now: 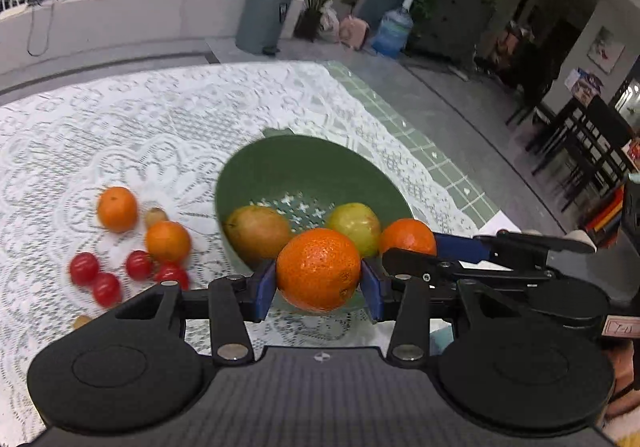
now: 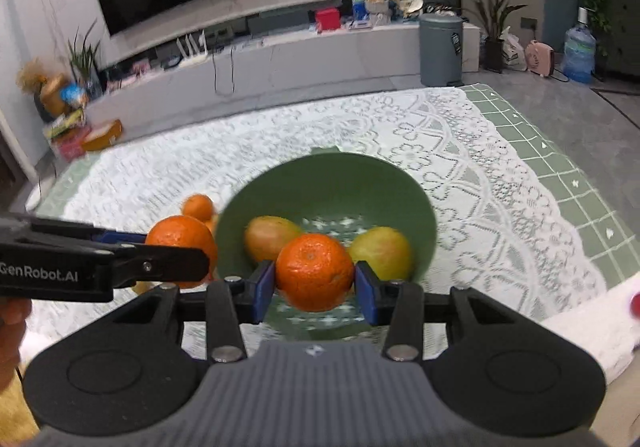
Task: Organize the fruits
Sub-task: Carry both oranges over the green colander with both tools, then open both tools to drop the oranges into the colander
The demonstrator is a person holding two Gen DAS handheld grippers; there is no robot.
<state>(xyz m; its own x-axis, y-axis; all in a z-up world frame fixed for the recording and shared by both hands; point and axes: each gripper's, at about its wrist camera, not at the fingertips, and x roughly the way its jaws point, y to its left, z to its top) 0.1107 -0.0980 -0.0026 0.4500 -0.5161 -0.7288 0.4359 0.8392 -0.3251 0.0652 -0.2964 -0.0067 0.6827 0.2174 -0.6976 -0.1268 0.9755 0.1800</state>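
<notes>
While both tongs [image 1: 319, 275] [image 2: 315, 279] grip oranges, only left wrist shows tomatoes [image 1: 106, 275]

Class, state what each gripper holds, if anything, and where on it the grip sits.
Left gripper: a round orange mandarin, pinched across its opposite sides. Right gripper: another orange mandarin, held likewise.

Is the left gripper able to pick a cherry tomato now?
Probably not: the left gripper is shut on an orange, so its jaws are occupied, though the cherry tomatoes lie uncovered on the tablecloth.
</notes>
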